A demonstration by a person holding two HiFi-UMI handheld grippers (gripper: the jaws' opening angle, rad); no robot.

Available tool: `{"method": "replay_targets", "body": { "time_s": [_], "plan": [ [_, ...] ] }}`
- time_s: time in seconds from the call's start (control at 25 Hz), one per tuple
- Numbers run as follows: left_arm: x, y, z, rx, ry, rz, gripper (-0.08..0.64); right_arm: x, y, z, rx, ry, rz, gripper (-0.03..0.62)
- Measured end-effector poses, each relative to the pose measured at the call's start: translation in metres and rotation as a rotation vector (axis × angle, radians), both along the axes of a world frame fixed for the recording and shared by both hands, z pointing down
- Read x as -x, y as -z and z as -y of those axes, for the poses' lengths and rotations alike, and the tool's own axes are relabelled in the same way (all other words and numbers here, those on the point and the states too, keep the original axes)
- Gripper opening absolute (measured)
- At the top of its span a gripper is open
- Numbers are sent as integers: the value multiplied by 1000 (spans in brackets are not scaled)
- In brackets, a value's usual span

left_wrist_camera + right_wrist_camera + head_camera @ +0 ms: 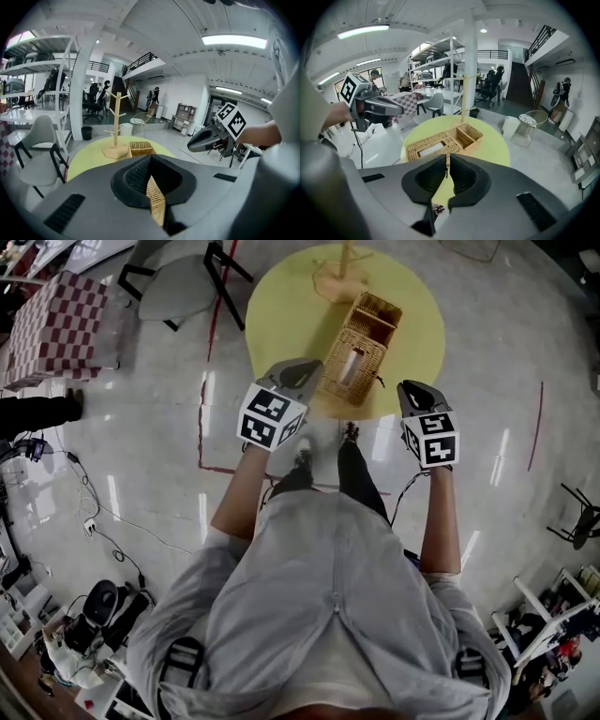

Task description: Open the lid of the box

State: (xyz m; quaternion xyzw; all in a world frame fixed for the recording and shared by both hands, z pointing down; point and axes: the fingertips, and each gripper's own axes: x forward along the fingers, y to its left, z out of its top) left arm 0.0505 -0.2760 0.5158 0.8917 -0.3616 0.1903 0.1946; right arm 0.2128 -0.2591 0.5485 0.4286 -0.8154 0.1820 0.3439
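A long wicker box (359,345) lies on the round yellow table (281,296). Its far compartment is uncovered. The near part is covered by a flat wicker lid with a pale pane (348,365). In the right gripper view the box (440,143) lies just beyond the jaws. My left gripper (307,365) hovers at the box's near left edge, jaws shut, and wicker shows through the thin slit between them (151,180). My right gripper (410,386) is to the right of the box and apart from it. Its jaws are shut on nothing (447,159).
A wooden peg stand (342,273) rises on the table behind the box. A grey chair (178,282) and a red-checked table (56,324) stand at the far left. Cables (94,512) trail over the floor at left. A wire stool (529,122) stands right of the table.
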Motion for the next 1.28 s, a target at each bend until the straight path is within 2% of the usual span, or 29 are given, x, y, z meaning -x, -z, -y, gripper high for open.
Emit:
{"method": "replay_targets", "body": {
  "time_s": [0.32,0.52,0.72,0.84,1.0,1.28],
  "plan": [
    [8,-36,1,54,106,69,28,9,-63,9,137,108,11,83],
    [4,-55,-9,105,112,52,28,12,-100,8,205,163,-1,103],
    [12,-70,-15,144,162,43,29,17,-124,9,244,224,8,110],
    [21,-77,-18,166,200,48,29,20,-132,7,254,258,-9,107],
    [34,-78,-17,178,243,45,29,21,-133,9,243,245,-25,44],
    [41,-69,-13,163,252,36,29,16,-117,15,225,236,-47,40]
  ]
}}
